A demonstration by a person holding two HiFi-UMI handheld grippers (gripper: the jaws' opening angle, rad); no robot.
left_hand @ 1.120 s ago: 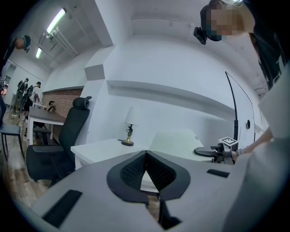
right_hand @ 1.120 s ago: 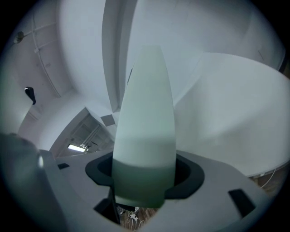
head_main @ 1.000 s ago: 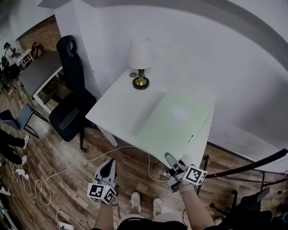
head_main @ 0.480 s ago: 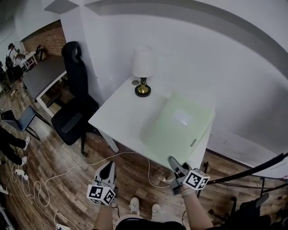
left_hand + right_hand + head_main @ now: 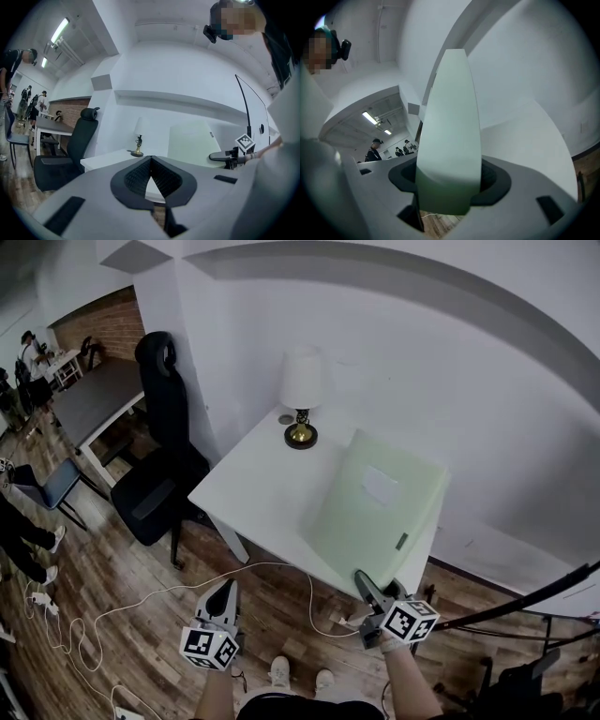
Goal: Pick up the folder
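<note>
Head view:
- White table (image 5: 253, 488) against a white wall. A lamp (image 5: 301, 395) with a pale shade and a brass foot stands at its far side.
- Pale green folder (image 5: 375, 507) over the right part of the table, tipped up steeply, with a white label on its face. Whether its lower edge touches the table cannot be told.
- Right hand-held gripper (image 5: 364, 579) at the table's near right corner, on the folder's near edge.
- Left hand-held gripper (image 5: 225, 589) low over the wood floor (image 5: 112, 615), well apart from the table.
- Black office chair (image 5: 155, 465) left of the table. A white cable (image 5: 141, 601) trails across the floor.

Left gripper view:
- Jaw tips meet in a point, with nothing between them.
- Beyond them are the table edge, the lamp, the folder standing tall and the right hand-held gripper at its lower corner.
- People (image 5: 28, 101) stand far off at the left.

Right gripper view:
- The folder's edge runs straight out between the jaws. Both pads press on it, so the jaws stand wide but clamped on the folder.
</note>
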